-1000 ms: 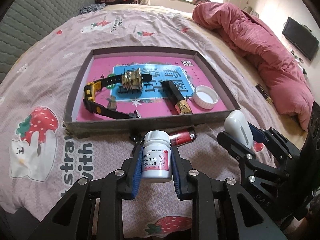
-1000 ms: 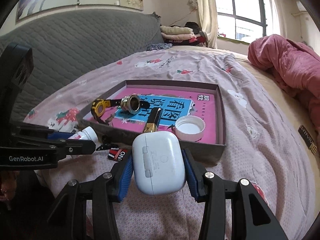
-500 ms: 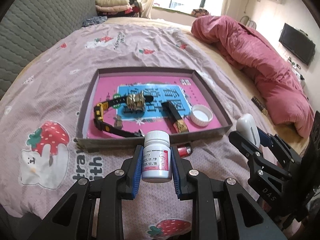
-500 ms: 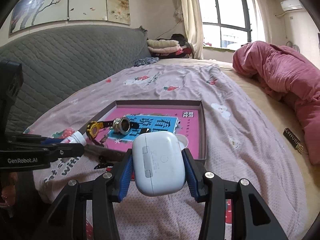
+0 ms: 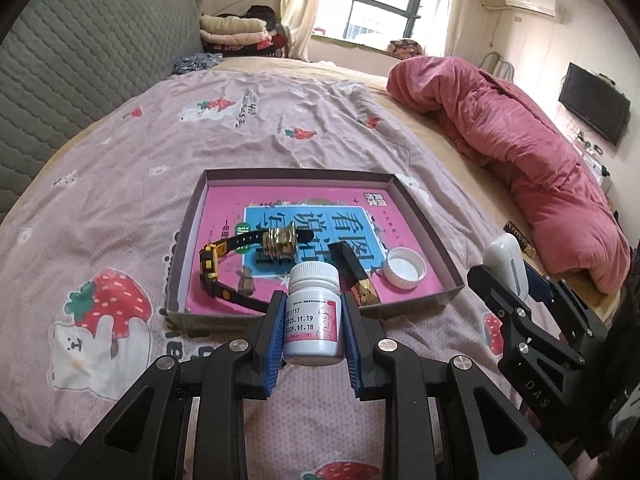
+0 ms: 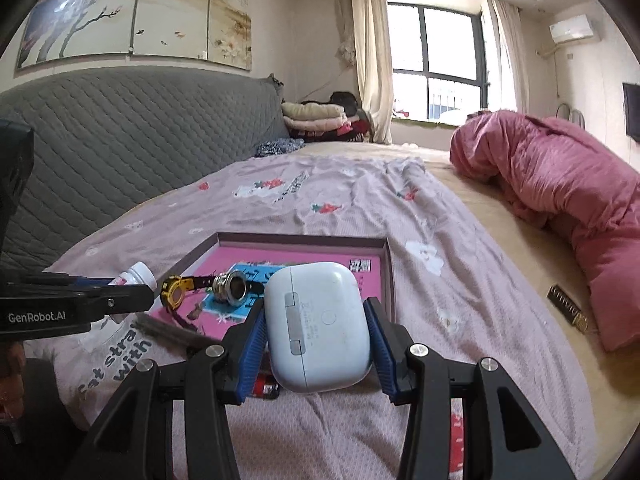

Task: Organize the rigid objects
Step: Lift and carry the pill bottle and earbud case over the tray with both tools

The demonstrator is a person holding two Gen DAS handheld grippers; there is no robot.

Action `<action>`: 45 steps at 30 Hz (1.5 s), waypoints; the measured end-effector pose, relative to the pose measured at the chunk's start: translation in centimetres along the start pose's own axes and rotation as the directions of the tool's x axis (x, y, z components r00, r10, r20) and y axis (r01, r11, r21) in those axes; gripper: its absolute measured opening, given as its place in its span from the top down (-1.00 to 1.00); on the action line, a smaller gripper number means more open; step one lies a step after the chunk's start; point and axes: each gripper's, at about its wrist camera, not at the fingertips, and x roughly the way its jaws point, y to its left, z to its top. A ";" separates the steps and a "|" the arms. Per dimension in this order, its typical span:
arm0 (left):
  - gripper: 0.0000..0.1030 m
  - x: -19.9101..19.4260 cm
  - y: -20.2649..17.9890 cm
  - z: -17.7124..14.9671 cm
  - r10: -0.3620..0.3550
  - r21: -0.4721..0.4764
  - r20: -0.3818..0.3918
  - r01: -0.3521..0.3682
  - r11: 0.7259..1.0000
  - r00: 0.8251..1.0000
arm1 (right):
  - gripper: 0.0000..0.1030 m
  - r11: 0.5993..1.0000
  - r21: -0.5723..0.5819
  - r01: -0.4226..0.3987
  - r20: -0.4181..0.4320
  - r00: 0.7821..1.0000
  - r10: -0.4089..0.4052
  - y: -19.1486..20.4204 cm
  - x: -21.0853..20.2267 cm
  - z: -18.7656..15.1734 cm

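My left gripper (image 5: 313,322) is shut on a white pill bottle (image 5: 313,314), held upright above the bed in front of the shallow box (image 5: 185,240). My right gripper (image 6: 318,332) is shut on a white earbud case (image 6: 318,326), held above the bed to the right of the left one; the case also shows in the left wrist view (image 5: 505,266). The pink-lined box holds a black and yellow watch (image 5: 218,272), a brass ring piece (image 5: 280,244), a black and gold bar (image 5: 356,276) and a white cap (image 5: 404,268).
A red lighter (image 6: 266,388) lies on the sheet under the right gripper. A small black and gold item (image 6: 568,308) lies near the pink duvet (image 5: 520,160) at the right. A grey headboard (image 6: 120,140) and folded clothes (image 5: 240,30) stand at the far end.
Both grippers have risen and pulled back from the box with their objects still held. The box now looks smaller and farther, and more of the room shows.
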 end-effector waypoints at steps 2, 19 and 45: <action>0.48 0.1 0.0 0.1 -0.001 -0.004 0.006 0.001 1.000 1.000 | 0.08 1.000 -0.014 0.004 0.000 1.000 -0.004 0.3 0.1 0.0; 0.48 2.4 0.4 0.0 -0.001 -0.020 -0.019 0.000 1.000 1.000 | 0.08 0.999 -0.013 0.032 0.001 0.999 -0.032 -0.9 1.4 0.0; 0.48 10.8 -0.7 1.5 0.022 -0.021 -0.094 -0.024 0.999 0.995 | 0.08 1.000 -0.001 0.002 -0.067 0.998 -0.002 -2.4 7.3 -1.1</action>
